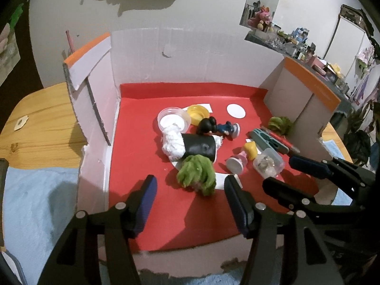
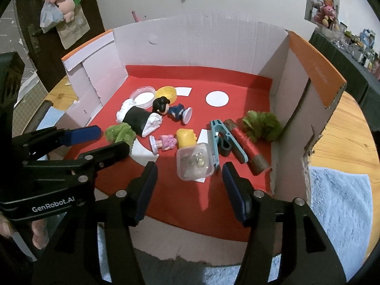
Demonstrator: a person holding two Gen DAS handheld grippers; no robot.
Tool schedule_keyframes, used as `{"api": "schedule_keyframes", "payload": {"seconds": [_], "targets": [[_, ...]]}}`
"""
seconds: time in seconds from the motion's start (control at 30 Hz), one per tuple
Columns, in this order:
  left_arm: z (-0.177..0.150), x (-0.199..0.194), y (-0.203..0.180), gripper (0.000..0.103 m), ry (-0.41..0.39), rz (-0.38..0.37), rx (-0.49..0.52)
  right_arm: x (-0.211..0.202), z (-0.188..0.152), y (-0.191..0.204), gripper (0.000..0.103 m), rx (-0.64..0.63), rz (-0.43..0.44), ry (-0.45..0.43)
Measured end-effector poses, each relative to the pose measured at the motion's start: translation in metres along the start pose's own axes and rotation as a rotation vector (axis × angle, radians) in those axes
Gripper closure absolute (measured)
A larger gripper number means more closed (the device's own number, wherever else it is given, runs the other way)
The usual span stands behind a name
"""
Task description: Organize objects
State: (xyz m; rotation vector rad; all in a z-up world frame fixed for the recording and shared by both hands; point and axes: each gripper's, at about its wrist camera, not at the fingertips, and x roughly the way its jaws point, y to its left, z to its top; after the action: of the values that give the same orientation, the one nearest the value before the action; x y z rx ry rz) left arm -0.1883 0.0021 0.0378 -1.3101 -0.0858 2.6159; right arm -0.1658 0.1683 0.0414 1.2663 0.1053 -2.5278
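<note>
Small objects lie on a red mat (image 1: 147,156) inside a white cardboard box (image 1: 142,54). My left gripper (image 1: 190,190) is open, just before a green fuzzy clump (image 1: 197,173) that lies against a black-and-white sushi toy (image 1: 190,146). My right gripper (image 2: 190,178) is open, just before a clear plastic case (image 2: 196,165). Beside the case lie a yellow-haired pink figure (image 2: 175,140), a teal clip (image 2: 223,137), a red spool (image 2: 244,143) and a second green clump (image 2: 261,125). A black-haired blue figure (image 2: 171,109), a clear round tub (image 2: 143,96) and a yellow lid (image 2: 167,92) lie farther back.
White paper shapes are stuck on the mat, including a circle (image 2: 217,98). The box side walls have orange-edged flaps (image 2: 315,68). The box stands on a wooden table (image 1: 45,123) with a light blue towel (image 2: 339,204) at its front. A cluttered shelf (image 1: 308,49) stands behind.
</note>
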Motion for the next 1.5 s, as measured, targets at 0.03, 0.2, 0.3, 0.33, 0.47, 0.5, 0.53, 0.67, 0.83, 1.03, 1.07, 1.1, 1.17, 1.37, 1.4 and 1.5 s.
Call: {"api": "schedule_keyframes", "payload": {"seconds": [0.03,0.2,0.3,0.33,0.47,0.5,0.53,0.67,0.83,1.03,1.07,1.1,1.17,1.37,1.4,1.5], "targets": [[-0.001,-0.002,-0.001,0.042,-0.003,0.001,0.001,-0.001,-0.001,0.001,0.045,-0.002,0.002,-0.003],[-0.004,-0.009,-0.002,0.041,-0.018,0.006,0.006,-0.009,-0.004,0.003,0.041,-0.008,0.002,-0.016],[-0.006,-0.013,-0.004,0.039,-0.028,0.014,0.01,-0.014,-0.005,0.004,0.04,-0.005,0.003,-0.024],[-0.007,-0.015,-0.004,0.038,-0.032,0.017,0.01,-0.016,-0.006,0.004,0.039,-0.003,0.003,-0.027],[-0.009,-0.021,-0.002,0.032,-0.047,0.026,-0.002,-0.021,-0.009,0.004,0.037,0.001,0.002,-0.034],[-0.01,-0.022,-0.001,0.032,-0.048,0.026,-0.005,-0.021,-0.01,0.005,0.036,0.0,0.0,-0.034],[-0.011,-0.023,0.0,0.032,-0.05,0.026,-0.006,-0.022,-0.01,0.005,0.036,0.0,0.0,-0.034],[-0.014,-0.027,0.0,0.032,-0.055,0.03,-0.004,-0.026,-0.013,0.007,0.035,-0.003,-0.002,-0.037],[-0.017,-0.033,-0.001,0.028,-0.07,0.044,0.004,-0.029,-0.015,0.01,0.032,-0.005,-0.008,-0.043],[-0.019,-0.041,0.0,0.023,-0.09,0.054,0.004,-0.035,-0.018,0.012,0.025,-0.005,-0.012,-0.051],[-0.019,-0.042,0.0,0.022,-0.093,0.055,0.003,-0.036,-0.019,0.013,0.025,-0.004,-0.013,-0.053],[-0.02,-0.043,0.0,0.021,-0.096,0.056,0.002,-0.037,-0.019,0.013,0.025,-0.003,-0.012,-0.055],[-0.021,-0.046,0.0,0.021,-0.098,0.06,0.003,-0.039,-0.02,0.013,0.022,-0.001,-0.013,-0.058],[-0.026,-0.05,-0.002,0.016,-0.103,0.076,0.015,-0.044,-0.025,0.014,0.019,0.001,-0.021,-0.068],[-0.027,-0.052,-0.002,0.016,-0.104,0.078,0.016,-0.045,-0.025,0.014,0.019,0.002,-0.022,-0.07],[-0.028,-0.055,-0.002,0.016,-0.111,0.082,0.018,-0.048,-0.026,0.015,0.017,0.002,-0.027,-0.076]]}}
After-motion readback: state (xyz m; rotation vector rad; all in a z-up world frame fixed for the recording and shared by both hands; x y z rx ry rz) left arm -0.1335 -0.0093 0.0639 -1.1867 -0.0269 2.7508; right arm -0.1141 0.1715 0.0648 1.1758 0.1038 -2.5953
